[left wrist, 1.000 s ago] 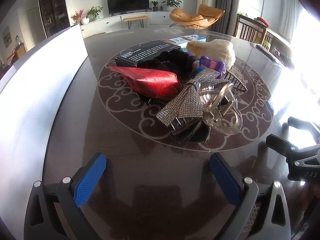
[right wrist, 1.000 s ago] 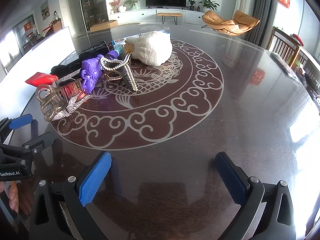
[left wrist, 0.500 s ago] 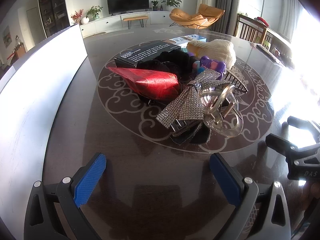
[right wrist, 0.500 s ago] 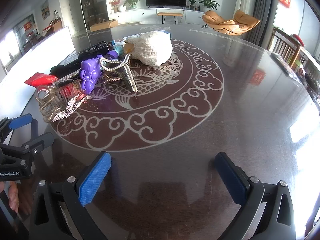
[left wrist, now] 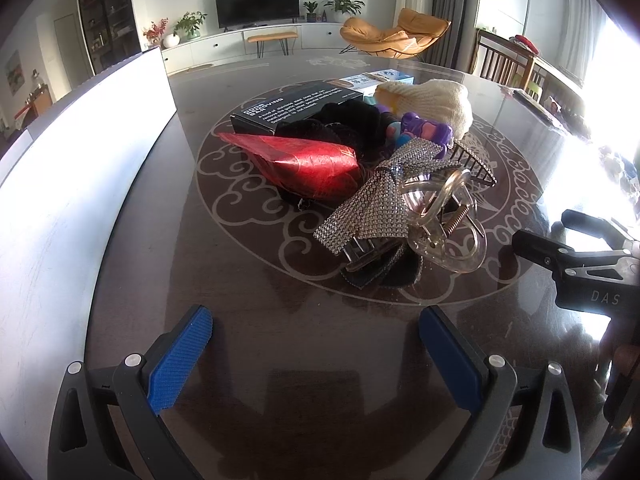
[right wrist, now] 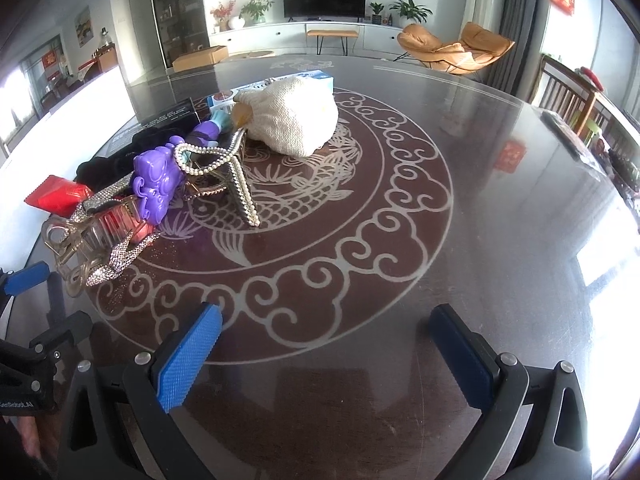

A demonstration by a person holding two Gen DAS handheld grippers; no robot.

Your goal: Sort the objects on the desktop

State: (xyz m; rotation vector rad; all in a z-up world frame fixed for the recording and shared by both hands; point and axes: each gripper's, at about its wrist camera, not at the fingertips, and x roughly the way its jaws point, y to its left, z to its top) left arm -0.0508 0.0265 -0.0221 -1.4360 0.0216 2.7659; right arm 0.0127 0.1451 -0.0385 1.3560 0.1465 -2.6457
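Note:
A heap of small objects lies on the dark round table (left wrist: pixel 280 344). It holds a red foil packet (left wrist: pixel 304 162), a rhinestone bow clip (left wrist: pixel 380 200), a clear claw clip (left wrist: pixel 444 220), a black scrunchie (left wrist: pixel 344 124), a purple toy (left wrist: pixel 424 130), a cream knit pouch (left wrist: pixel 436 102) and a black box (left wrist: pixel 296 104). My left gripper (left wrist: pixel 316 354) is open, short of the heap, with nothing between its fingers. In the right wrist view the purple toy (right wrist: pixel 154 184), a pearl hair clip (right wrist: pixel 236 176) and the knit pouch (right wrist: pixel 292 120) sit to the upper left. My right gripper (right wrist: pixel 326 346) hangs open over bare table.
A long white panel (left wrist: pixel 80 168) runs along the table's left side. A blue and white carton (right wrist: pixel 276 84) lies behind the pouch. The right gripper's body (left wrist: pixel 588 280) shows at the left wrist view's right edge. Chairs (right wrist: pixel 568 96) stand at the far right.
The left gripper has crept slightly closer to the heap, which looks a little larger and lower in view. The right gripper has barely moved.

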